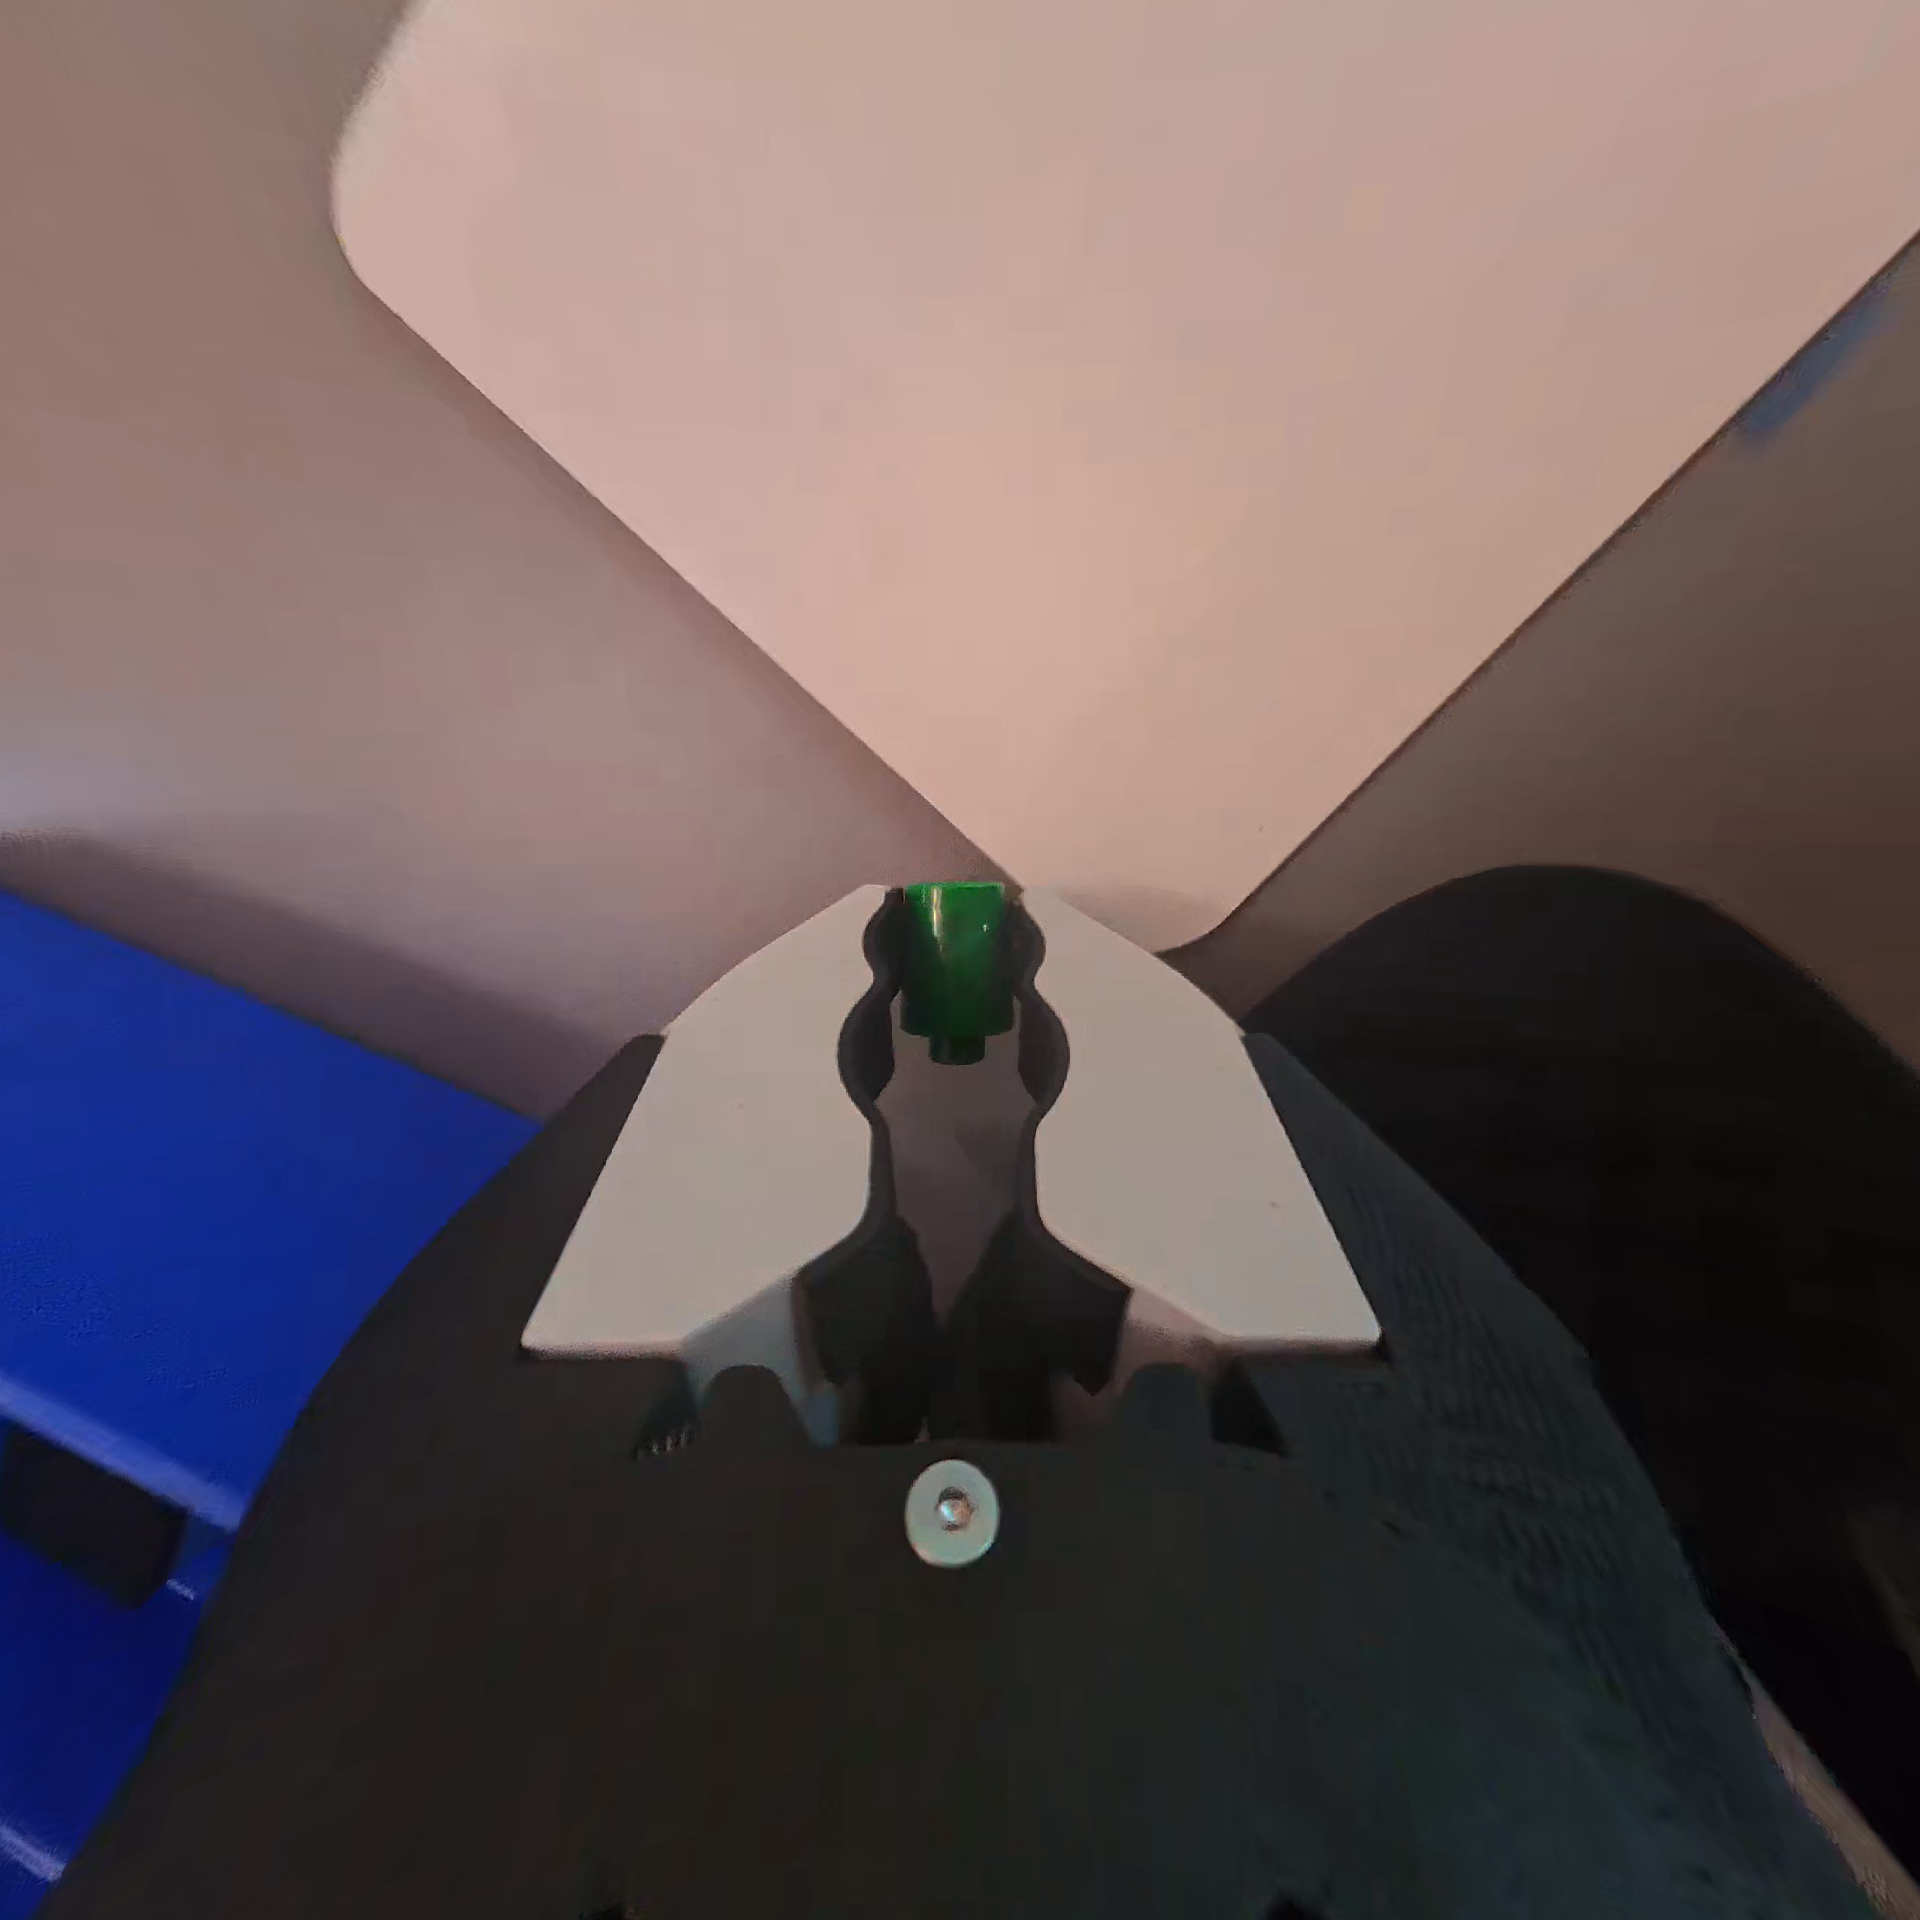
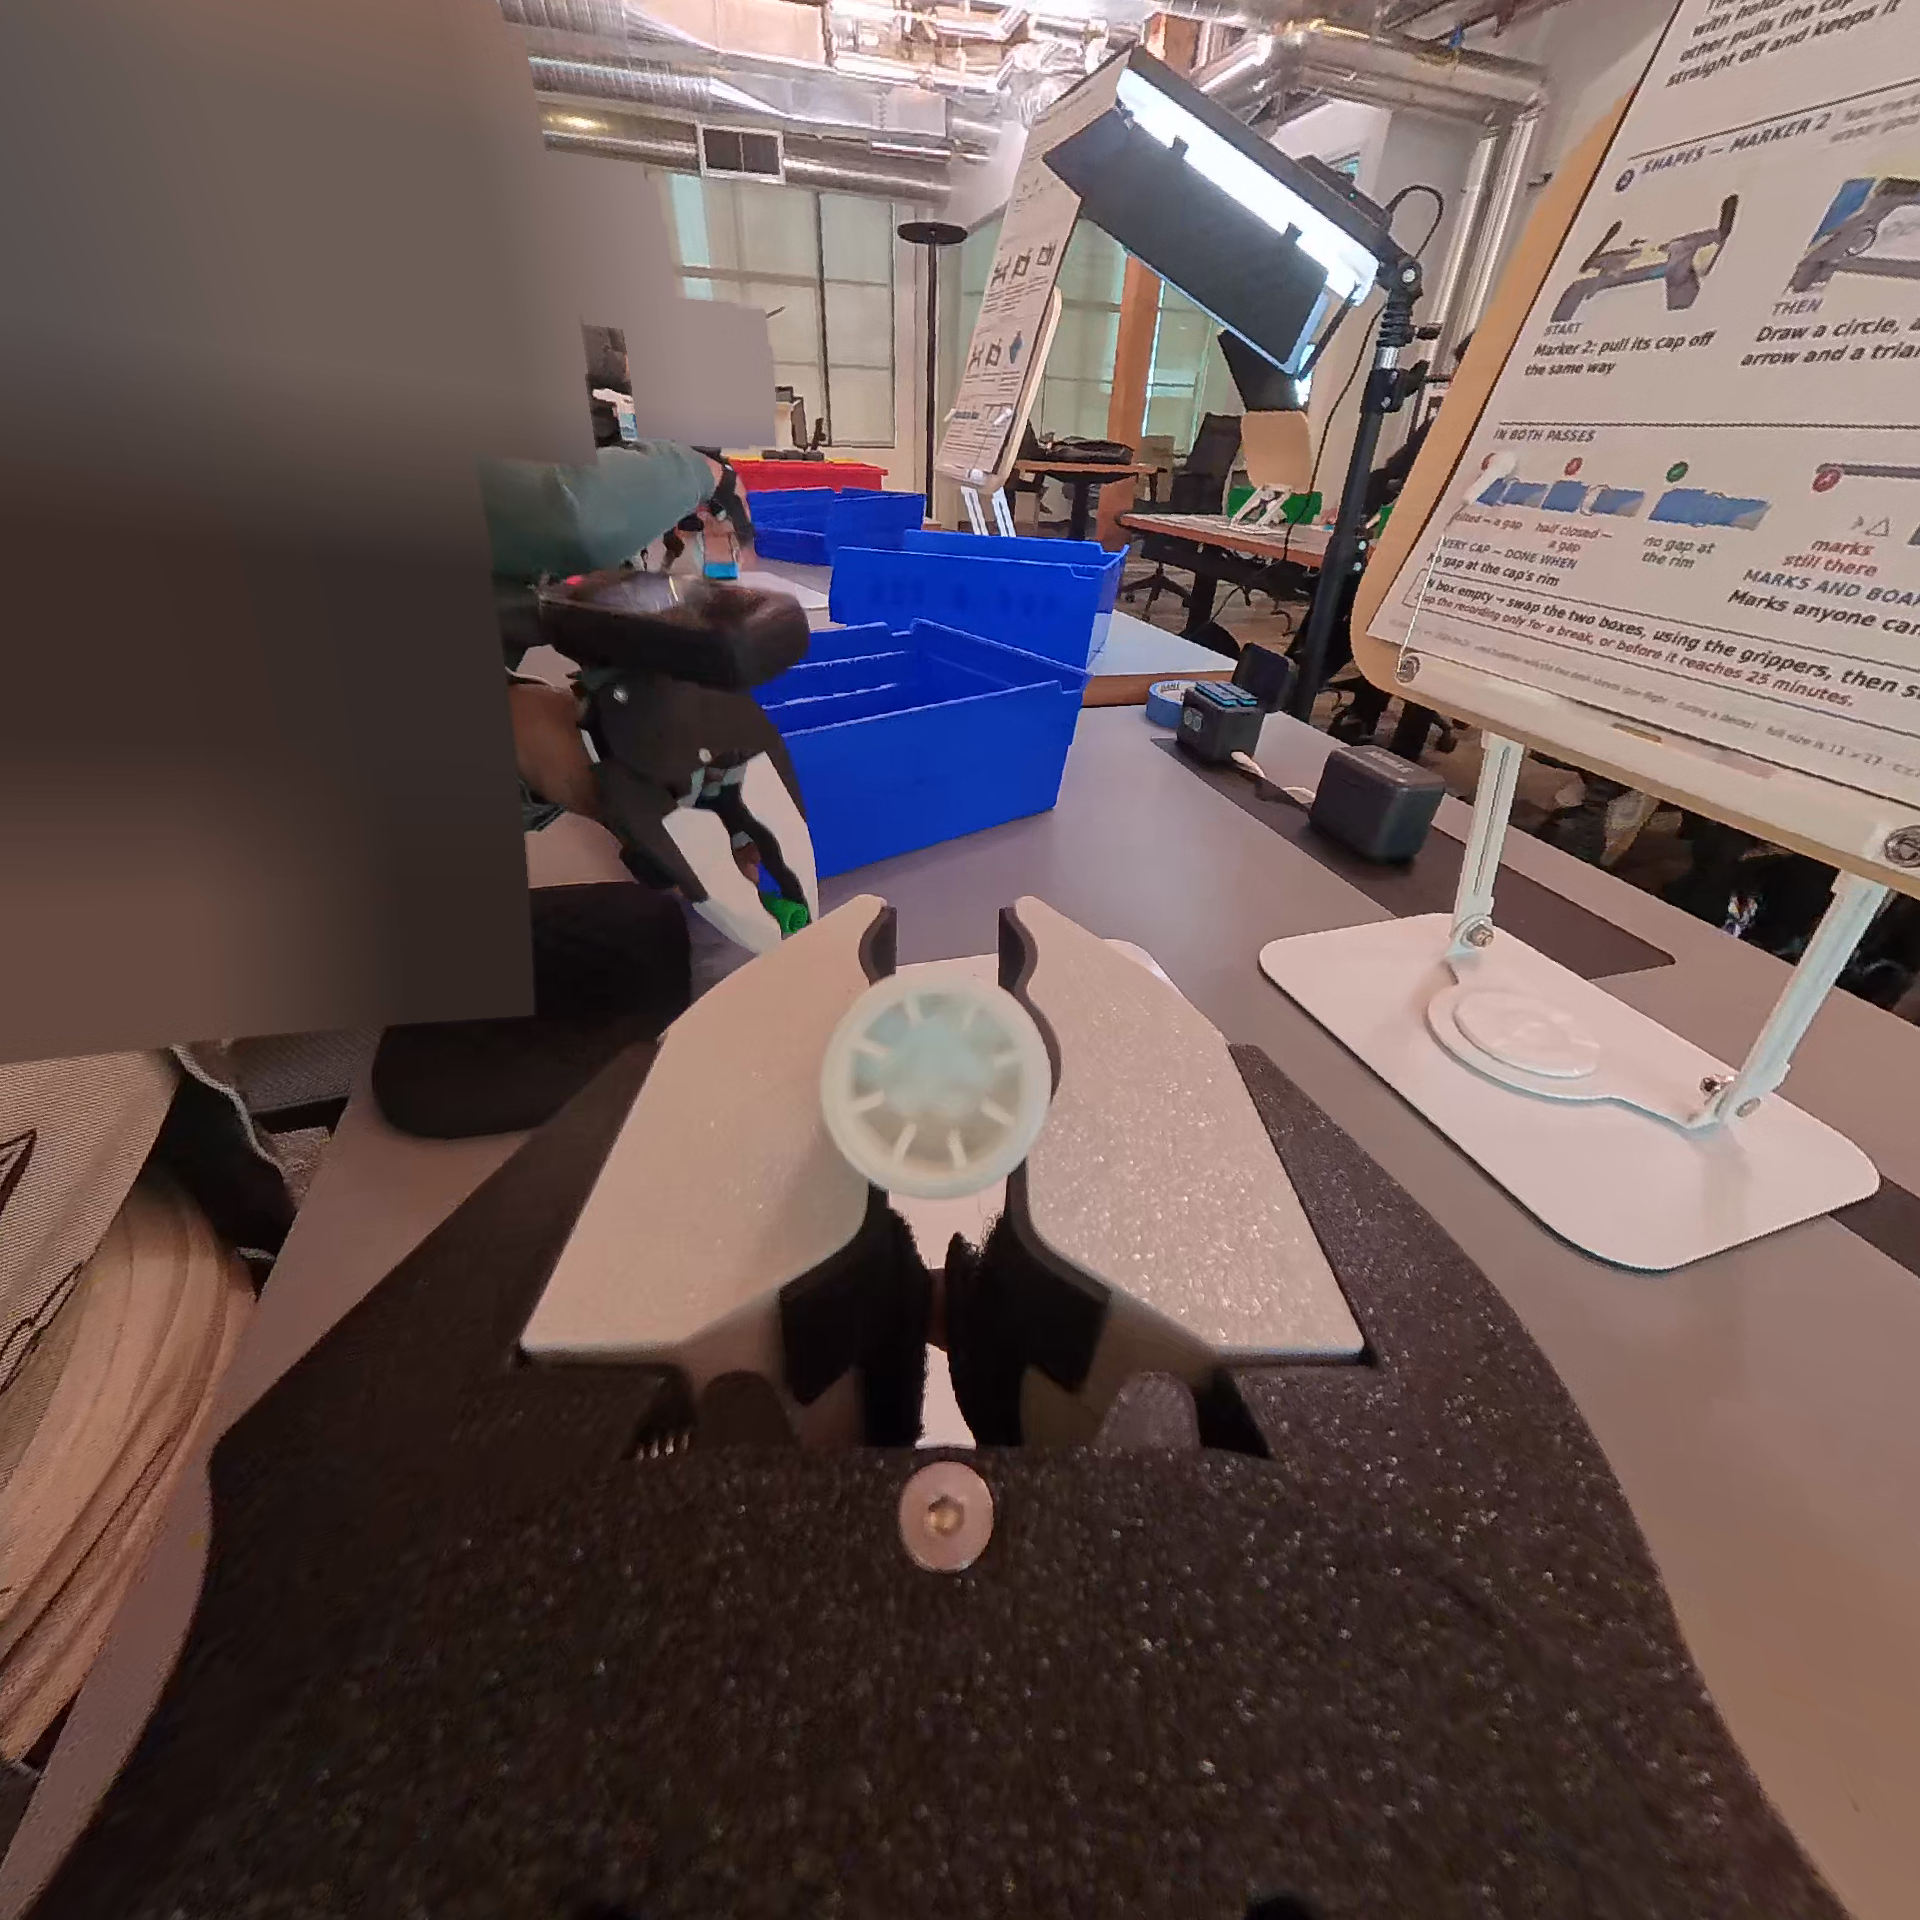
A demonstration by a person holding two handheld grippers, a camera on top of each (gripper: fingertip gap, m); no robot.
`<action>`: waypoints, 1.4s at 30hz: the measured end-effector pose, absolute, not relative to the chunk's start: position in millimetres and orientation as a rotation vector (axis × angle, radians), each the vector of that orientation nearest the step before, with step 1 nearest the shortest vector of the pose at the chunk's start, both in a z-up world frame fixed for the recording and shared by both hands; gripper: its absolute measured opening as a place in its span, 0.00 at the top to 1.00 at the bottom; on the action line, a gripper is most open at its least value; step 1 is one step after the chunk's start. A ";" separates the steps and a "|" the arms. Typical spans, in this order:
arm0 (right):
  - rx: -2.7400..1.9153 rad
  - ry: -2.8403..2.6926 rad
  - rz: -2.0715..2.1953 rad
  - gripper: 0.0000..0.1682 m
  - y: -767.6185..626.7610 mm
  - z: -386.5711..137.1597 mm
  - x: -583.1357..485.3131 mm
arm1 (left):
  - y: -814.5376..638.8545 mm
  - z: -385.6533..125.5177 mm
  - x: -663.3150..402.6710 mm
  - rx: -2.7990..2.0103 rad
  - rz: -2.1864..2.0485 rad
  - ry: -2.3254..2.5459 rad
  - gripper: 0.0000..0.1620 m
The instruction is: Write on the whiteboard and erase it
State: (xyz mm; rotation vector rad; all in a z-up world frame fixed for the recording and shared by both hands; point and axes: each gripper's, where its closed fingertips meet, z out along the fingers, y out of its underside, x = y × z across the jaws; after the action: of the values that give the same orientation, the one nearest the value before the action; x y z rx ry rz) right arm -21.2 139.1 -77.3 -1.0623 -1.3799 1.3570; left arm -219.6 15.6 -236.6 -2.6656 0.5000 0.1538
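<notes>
In the left wrist view, my left gripper (image 1: 951,904) is shut on a small green marker cap (image 1: 951,966), held between the fingertips. It hovers just over the near corner of the blank whiteboard (image 1: 1039,468), which lies flat on the table. In the right wrist view, my right gripper (image 2: 940,935) is shut on a white marker (image 2: 935,1086), seen end-on as a round ribbed disc. The marker's tip is hidden. The left gripper (image 2: 774,914) with the green cap (image 2: 790,914) shows farther off, ahead and to the left.
Blue bins (image 2: 925,748) stand on the grey table (image 2: 1143,862) behind the left gripper, and one shows at the left wrist view's left edge (image 1: 208,1195). A black object (image 1: 1610,1143) lies by the whiteboard's corner. An instruction board on a white stand (image 2: 1558,1091) is at the right. The left gripper's tips are roughly 30 cm from the right gripper's.
</notes>
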 end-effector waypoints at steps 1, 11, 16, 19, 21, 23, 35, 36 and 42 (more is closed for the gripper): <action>-1.058 -1.378 1.366 0.88 138.6 -76.6 -22.0 | 12.7 -242.9 -221.7 -2.704 0.172 0.524 0.88; -1.099 -1.389 1.340 0.88 143.6 -82.3 -26.4 | 21.9 -253.1 -169.6 -2.629 -0.141 0.560 0.88; -1.157 -1.375 1.318 0.88 147.7 -87.3 -29.3 | 38.3 -252.6 -122.3 -2.540 -0.284 0.676 0.88; -1.204 -1.299 1.411 0.88 150.7 -81.3 -31.2 | 39.1 -250.7 -95.6 -2.504 -0.385 0.831 0.87; -1.237 -1.222 1.500 0.88 154.5 -75.1 -32.0 | 47.4 -238.5 -99.2 -2.459 -0.373 0.845 0.88; -1.265 -1.182 1.523 0.89 158.4 -74.4 -33.9 | 65.1 -219.1 -118.7 -2.390 -0.282 0.798 0.88; -1.324 -1.092 1.502 0.88 166.7 -82.4 -57.7 | 75.7 -252.9 -137.3 -2.493 -0.281 0.947 0.88; -1.325 -1.093 1.493 0.88 167.1 -82.7 -58.8 | 78.8 -253.0 -130.8 -2.470 -0.262 0.971 0.88; -1.346 -1.074 1.464 0.88 171.2 -85.7 -58.4 | 74.3 -252.7 -58.4 -2.296 -0.469 1.156 0.87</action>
State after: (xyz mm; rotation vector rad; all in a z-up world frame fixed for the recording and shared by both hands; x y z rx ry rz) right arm -58.4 171.2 -85.7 -1.3456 -1.0744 1.4644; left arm -58.4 74.3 -252.7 -2.2964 1.1558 -0.4691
